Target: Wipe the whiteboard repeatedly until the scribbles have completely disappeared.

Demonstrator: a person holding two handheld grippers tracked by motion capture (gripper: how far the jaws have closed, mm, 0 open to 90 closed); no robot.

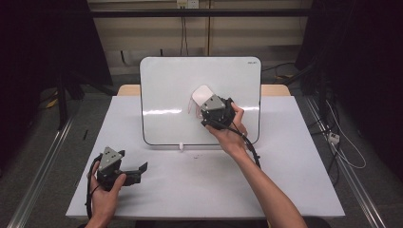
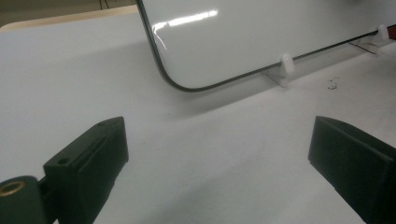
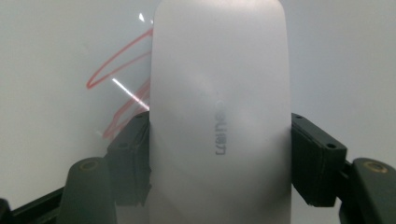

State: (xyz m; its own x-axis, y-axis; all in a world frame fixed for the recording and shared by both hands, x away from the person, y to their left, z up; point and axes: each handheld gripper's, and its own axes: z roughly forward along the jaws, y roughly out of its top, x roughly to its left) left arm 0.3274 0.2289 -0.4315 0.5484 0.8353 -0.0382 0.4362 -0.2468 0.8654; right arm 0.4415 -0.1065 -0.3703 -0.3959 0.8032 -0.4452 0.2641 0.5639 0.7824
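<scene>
Red scribbles remain on the whiteboard, which leans upright at the far side of the table on small white feet. The right gripper presses a white eraser flat on the board, just over these marks, near the board's centre. Its fingers are closed on both long sides of the eraser, so the pad cannot slip while it rubs the surface. I judge that the wiping is in progress, because some red lines are visible to the left of the eraser and go under its edge.

The left gripper rests low over the table, in front of the board's lower left corner and well apart from it. Its fingers stand wide open with nothing between them. It seems to wait there so that it does not block the right arm; it could steady the board if the board begins to tip.
</scene>
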